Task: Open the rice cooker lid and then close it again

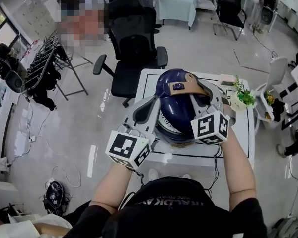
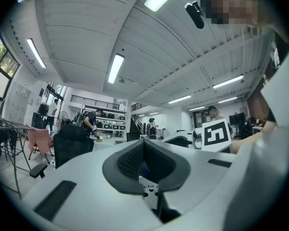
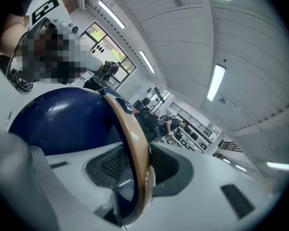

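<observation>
A dark blue rice cooker (image 1: 175, 103) with a domed lid stands on the white table (image 1: 148, 79). Its tan handle (image 1: 192, 89) arches over the dome. My right gripper (image 1: 211, 95) comes in from the right, and in the right gripper view the tan handle (image 3: 131, 138) runs between the jaws of the right gripper (image 3: 137, 165), which is shut on it. The blue lid (image 3: 62, 124) fills that view's left. My left gripper (image 1: 147, 107) lies along the cooker's left flank. In its own view the left gripper (image 2: 145, 163) is shut, with only a sliver of blue behind the pads.
A black office chair (image 1: 134, 48) stands just beyond the table's far edge. A small potted plant (image 1: 244, 97) sits at the table's right corner, with a white chair (image 1: 275, 73) behind it. A clothes rack (image 1: 49, 63) is at the left. Cables trail on the floor.
</observation>
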Demonstrator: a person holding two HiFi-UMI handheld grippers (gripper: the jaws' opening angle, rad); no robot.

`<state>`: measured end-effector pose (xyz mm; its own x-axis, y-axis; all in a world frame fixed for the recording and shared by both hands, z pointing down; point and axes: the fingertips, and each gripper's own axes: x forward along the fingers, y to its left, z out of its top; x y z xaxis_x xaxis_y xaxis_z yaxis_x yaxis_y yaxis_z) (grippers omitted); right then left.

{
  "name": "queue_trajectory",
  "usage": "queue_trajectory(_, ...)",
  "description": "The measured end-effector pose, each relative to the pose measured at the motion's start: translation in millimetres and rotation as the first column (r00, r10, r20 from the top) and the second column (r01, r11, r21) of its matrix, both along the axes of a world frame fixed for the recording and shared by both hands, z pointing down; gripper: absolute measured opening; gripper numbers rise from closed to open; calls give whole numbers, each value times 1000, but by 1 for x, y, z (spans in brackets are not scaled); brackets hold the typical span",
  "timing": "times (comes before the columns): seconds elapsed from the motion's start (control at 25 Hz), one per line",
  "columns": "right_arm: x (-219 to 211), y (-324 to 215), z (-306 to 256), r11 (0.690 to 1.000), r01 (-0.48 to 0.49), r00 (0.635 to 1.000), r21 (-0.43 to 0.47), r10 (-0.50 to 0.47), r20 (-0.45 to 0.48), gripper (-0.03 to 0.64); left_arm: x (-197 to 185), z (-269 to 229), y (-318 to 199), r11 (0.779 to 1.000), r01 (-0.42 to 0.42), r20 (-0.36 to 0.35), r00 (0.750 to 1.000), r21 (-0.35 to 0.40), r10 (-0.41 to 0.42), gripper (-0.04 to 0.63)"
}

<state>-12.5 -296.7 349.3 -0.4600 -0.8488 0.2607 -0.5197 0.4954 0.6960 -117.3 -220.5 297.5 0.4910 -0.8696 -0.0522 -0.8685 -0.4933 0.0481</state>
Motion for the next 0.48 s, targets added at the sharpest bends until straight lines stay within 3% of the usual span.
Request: queue_trajectory(0.48, -28, 7, 22, 1000, 11, 986, 19, -8, -168, 146, 7, 21, -35, 996, -63, 76, 995, -64, 68, 3)
